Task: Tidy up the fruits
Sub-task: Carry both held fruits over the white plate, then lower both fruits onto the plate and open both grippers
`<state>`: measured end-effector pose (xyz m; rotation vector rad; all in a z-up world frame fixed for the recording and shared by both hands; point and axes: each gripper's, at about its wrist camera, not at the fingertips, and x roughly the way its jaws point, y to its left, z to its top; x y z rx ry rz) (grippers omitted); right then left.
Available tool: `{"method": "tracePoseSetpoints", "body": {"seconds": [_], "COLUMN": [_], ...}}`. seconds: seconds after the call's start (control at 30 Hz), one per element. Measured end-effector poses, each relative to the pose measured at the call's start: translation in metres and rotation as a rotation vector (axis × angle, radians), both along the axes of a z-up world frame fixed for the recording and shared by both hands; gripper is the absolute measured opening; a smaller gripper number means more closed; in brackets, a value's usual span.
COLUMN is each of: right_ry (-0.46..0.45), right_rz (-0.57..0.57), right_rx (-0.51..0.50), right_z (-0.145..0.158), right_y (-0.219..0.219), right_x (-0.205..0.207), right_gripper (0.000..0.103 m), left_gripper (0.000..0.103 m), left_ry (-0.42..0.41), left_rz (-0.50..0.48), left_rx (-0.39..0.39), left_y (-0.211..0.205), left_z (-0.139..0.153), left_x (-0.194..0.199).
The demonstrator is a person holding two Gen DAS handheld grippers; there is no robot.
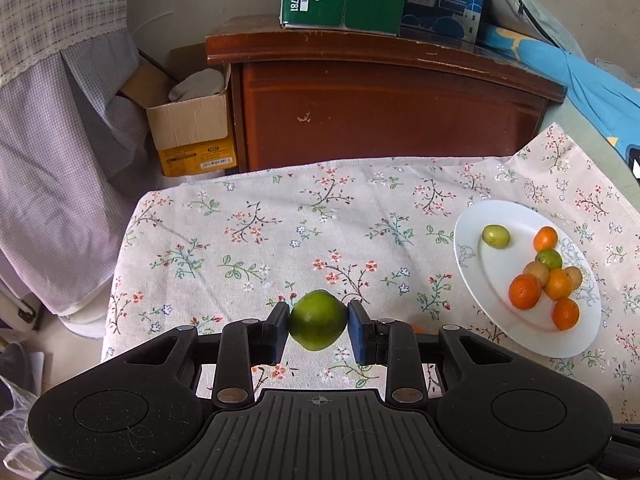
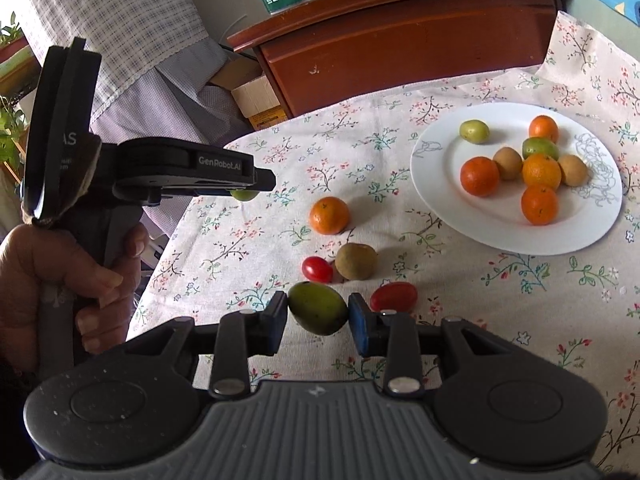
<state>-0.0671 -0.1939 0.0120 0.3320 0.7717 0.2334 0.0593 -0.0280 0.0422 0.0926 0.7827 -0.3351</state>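
Holding one green fruit apiece, both grippers sat over the flowered bench with their jaws clenched on their loads. The left gripper (image 1: 318,322) pinched a round lime (image 1: 318,320) between its blue pads, clear of the cloth as far as the left wrist view showed, and the right gripper (image 2: 318,316) clamped a longer, egg-shaped green fruit (image 2: 318,308) whose long axis ran slightly tilted across the gap between the jaws. The white plate (image 1: 472,232) lay at the right of the left wrist view and in the upper right of the right wrist view, already carrying several oranges, brownish fruits and green ones. That was the relation the coming move turned on: from either pair of jaws the plate lay forward and to the right, and the right gripper looked the nearer of the two, since the left gripper showed at the left edge of the right wrist view, well apart from the plate, with a hand (image 2: 60,276) wrapped round its handle. Loose on the cloth between the right jaws and the plate lay an orange (image 2: 329,215), a brown fruit (image 2: 355,261) and two small red tomatoes (image 2: 394,297), one just beside the right pad, so a carry toward the plate would probably pass over them.
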Motion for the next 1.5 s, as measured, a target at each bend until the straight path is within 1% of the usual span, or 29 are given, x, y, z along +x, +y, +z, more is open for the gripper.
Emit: {"method": "tracePoseSetpoints", "body": {"seconds": [0.13, 0.3, 0.47, 0.6, 0.67, 0.9, 1.1, 1.3, 1.5], "right_ry": [-0.032, -0.085, -0.133, -0.148, -0.149, -0.14, -0.134, -0.109, -0.092], "right_rz": [-0.036, -0.121, -0.189, -0.217, -0.231, -0.278, -0.289, -0.282, -0.263], "right_rx": [0.002, 0.006, 0.005, -0.008, -0.013, 0.025, 0.033, 0.05, 0.034], "right_z": [0.01, 0.029, 0.045, 0.052, 0.054, 0.057, 0.06, 0.052, 0.042], "right_y": [-0.011, -0.037, -0.059, -0.071, -0.076, -0.098, -0.111, -0.126, -0.131], "right_x": [0.002, 0.006, 0.009, 0.013, 0.016, 0.024, 0.034, 0.057, 0.078], "right_gripper": [0.033, 0.033, 0.033, 0.033, 0.033, 0.033, 0.033, 0.033, 0.033], "left_gripper": [0.029, 0.029, 0.029, 0.029, 0.029, 0.029, 0.029, 0.029, 0.029], "left_ry": [-0.018, -0.052, -0.055, -0.05, -0.05, -0.055, -0.051, -0.022, 0.005], "left_rz": [-0.02, -0.045, -0.061, -0.087, -0.103, -0.151, -0.199, -0.23, -0.246], "left_rx": [-0.015, -0.03, -0.069, -0.097, -0.108, -0.123, -0.132, -0.131, -0.13], "left_y": [-0.005, -0.014, -0.021, -0.034, -0.041, -0.063, -0.075, -0.087, -0.098], "left_z": [0.008, 0.018, 0.026, 0.03, 0.031, 0.033, 0.03, 0.017, 0.004], "left_x": [-0.005, -0.009, -0.009, -0.009, -0.01, -0.013, -0.015, -0.011, -0.001]}}
